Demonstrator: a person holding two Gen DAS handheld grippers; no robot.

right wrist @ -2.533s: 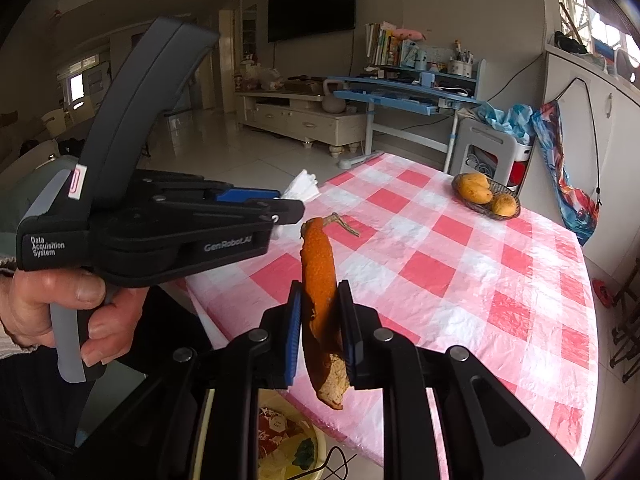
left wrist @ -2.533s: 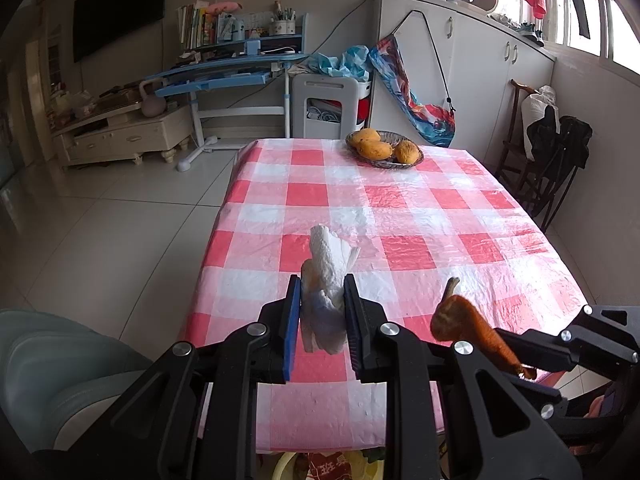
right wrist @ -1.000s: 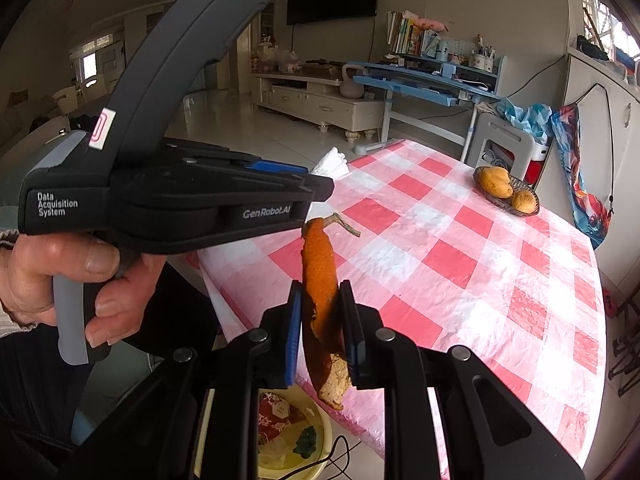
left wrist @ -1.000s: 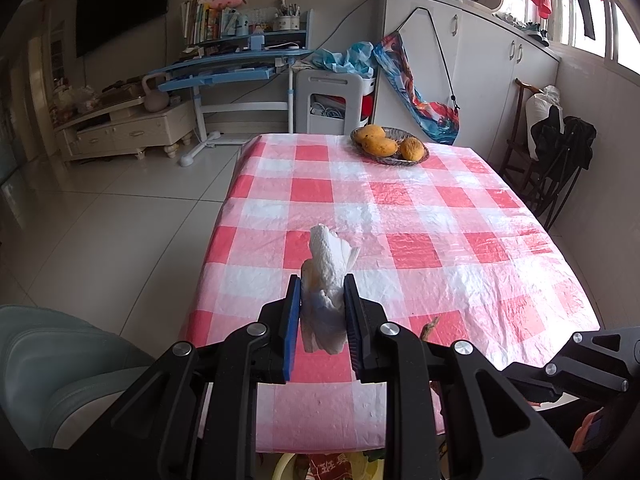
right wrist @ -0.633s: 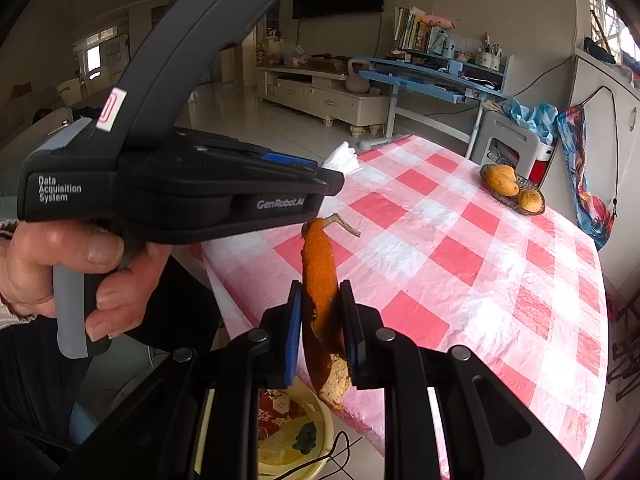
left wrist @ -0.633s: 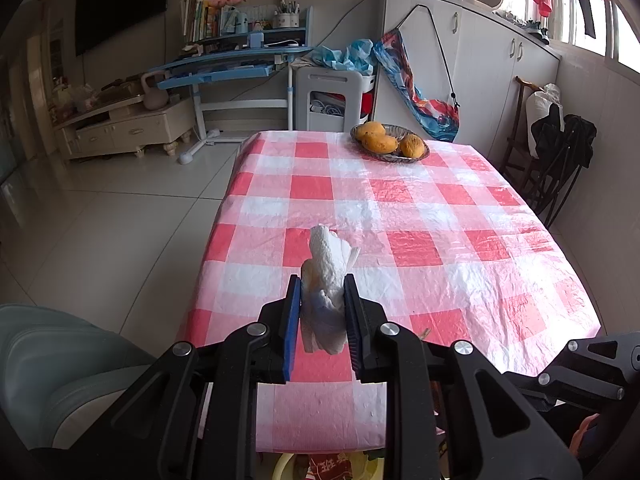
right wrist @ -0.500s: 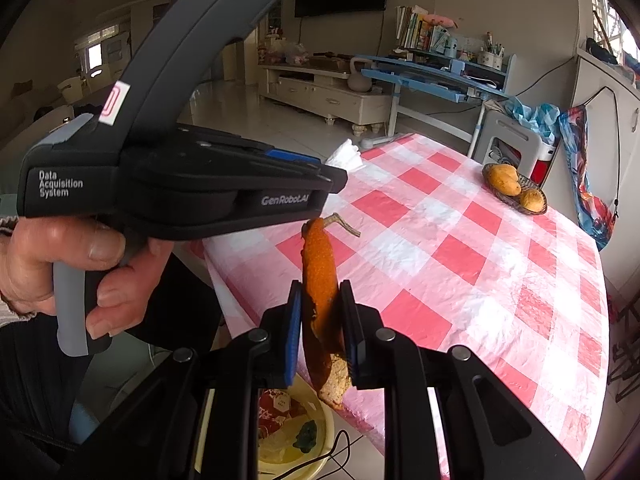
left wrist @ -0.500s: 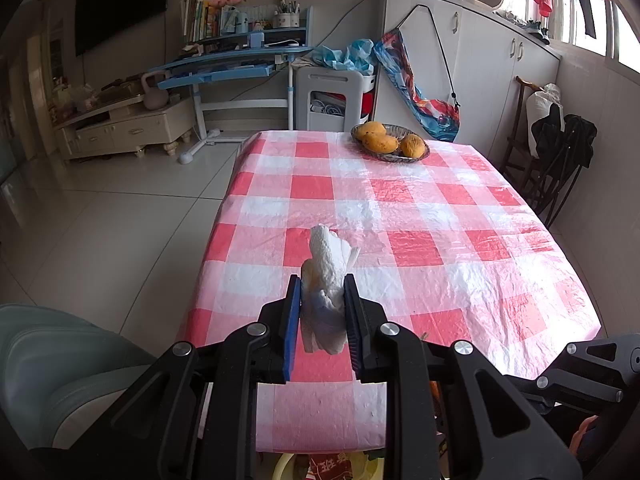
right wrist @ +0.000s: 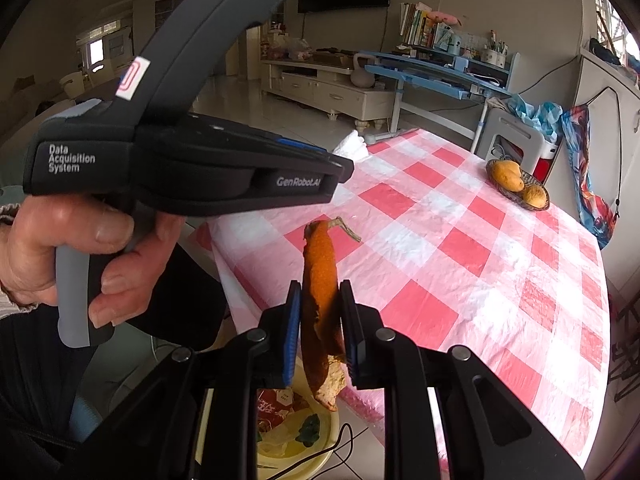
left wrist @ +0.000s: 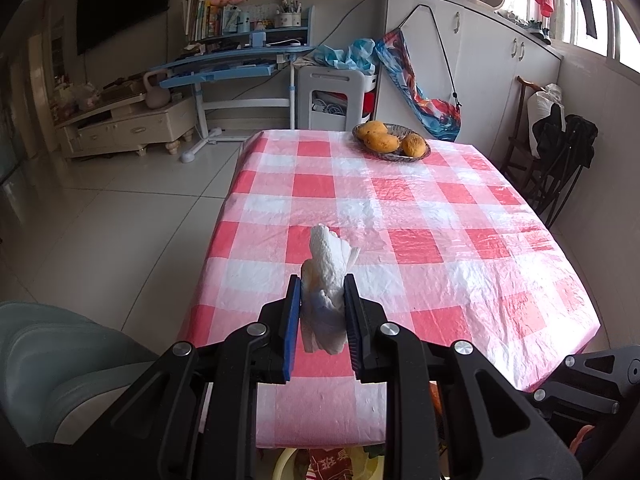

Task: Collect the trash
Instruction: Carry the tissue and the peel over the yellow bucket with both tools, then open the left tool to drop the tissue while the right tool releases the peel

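Both grippers carry trash, and we place everything against the checked table. Our left gripper has its two blue-padded fingers pressed together on a crumpled white tissue, which stands upright between them and pokes out above the tips. It hangs over the near end of the table, toward the near left corner. Our right gripper is clamped on a long orange peel, its dry stem end curling up above the fingers and its ragged pale end dangling below them. From the right wrist view, this gripper is off the table's near edge, and the peel's lower end hangs over a yellow bin that sits on the floor just beside that edge, with wrappers and scraps inside. The same bin peeks out under the table's near edge in the left wrist view, directly below the left gripper.

In the right wrist view we also see our left hand wrapped around the left tool's grey trigger, with the tissue's white tip showing past the tool's nose.

Farther along, the table's pink-and-white cloth lies bare across its middle. At the far end, toward the right corner, a woven basket holds several yellow-orange fruits. Beyond the table stand a blue desk and a white stool.
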